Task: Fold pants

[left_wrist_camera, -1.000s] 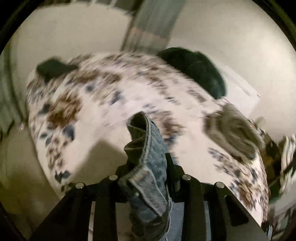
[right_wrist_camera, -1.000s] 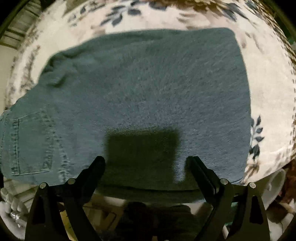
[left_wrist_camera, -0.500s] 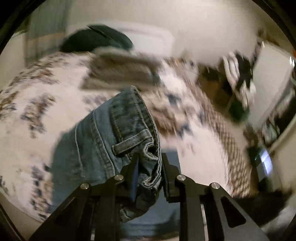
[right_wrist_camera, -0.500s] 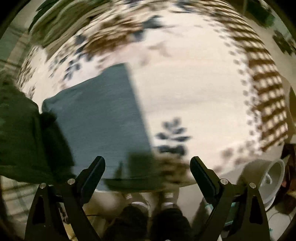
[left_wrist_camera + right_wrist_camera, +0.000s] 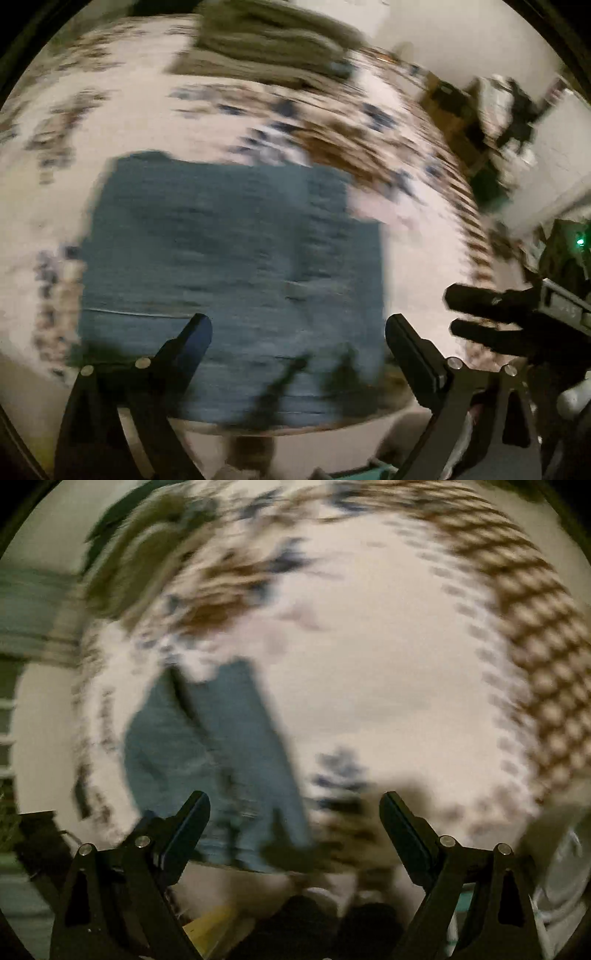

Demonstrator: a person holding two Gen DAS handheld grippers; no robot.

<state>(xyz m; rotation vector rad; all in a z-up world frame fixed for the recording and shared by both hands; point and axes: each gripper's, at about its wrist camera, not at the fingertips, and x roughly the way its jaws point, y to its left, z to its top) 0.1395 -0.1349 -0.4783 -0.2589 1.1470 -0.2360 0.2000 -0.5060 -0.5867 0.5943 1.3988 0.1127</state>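
Observation:
The blue jeans (image 5: 229,266) lie folded into a flat rectangle on the floral bedspread (image 5: 110,92), near its front edge. My left gripper (image 5: 297,334) is open and empty, just above the near edge of the jeans. My right gripper (image 5: 293,814) is open and empty, over the bedspread to the right of the jeans (image 5: 218,746). The right gripper also shows in the left wrist view (image 5: 476,314), at the right, beside the jeans. Both views are motion-blurred.
A stack of folded olive-grey clothes (image 5: 266,40) lies at the far side of the bed. Cluttered furniture (image 5: 506,110) stands to the right of the bed. A white object (image 5: 561,886) sits low at the right. The bed's front edge (image 5: 295,428) is just below the jeans.
My left gripper has let go of the jeans' waistband and opened; the jeans now lie flat and folded. Both grippers have swung quickly and pulled back from the jeans.

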